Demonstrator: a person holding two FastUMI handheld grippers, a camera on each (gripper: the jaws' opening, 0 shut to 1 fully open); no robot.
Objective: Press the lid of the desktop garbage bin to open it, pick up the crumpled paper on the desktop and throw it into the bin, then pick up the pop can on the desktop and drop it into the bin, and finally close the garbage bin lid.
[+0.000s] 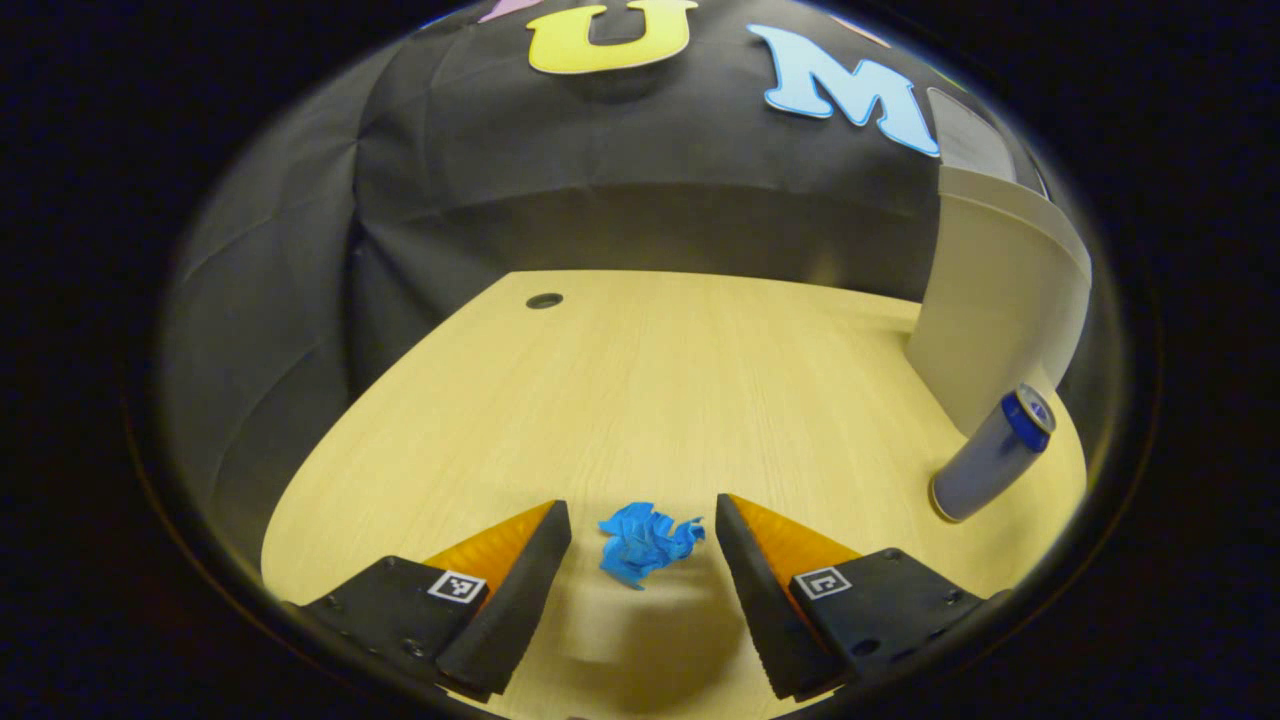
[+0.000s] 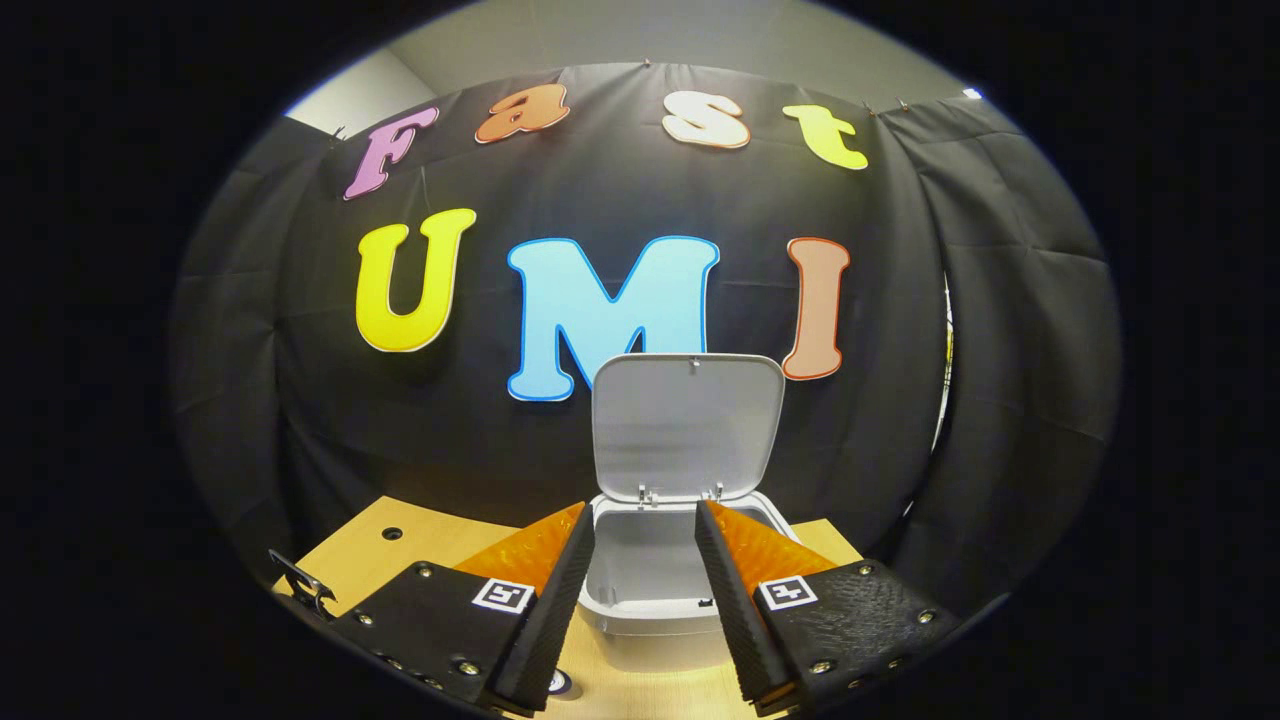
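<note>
Pale wood tabletop (image 1: 640, 400), black cloth booth wall behind.

Left gripper (image 1: 643, 545): spread wide, holding nothing; crumpled paper (image 1: 645, 545), blue, on tabletop between its fingertips, apparently untouched.
Pop can (image 1: 992, 455): upright, far right, just beside bin (image 1: 1000, 310).
Right gripper (image 2: 645, 555): released, empty, facing bin; lid (image 2: 688, 425) raised, interior bare.

Risk: light paper may skid or squirt out if fingers close off-centre.

Writing: none legible on can; square coded markers on gripper bodies.
</note>
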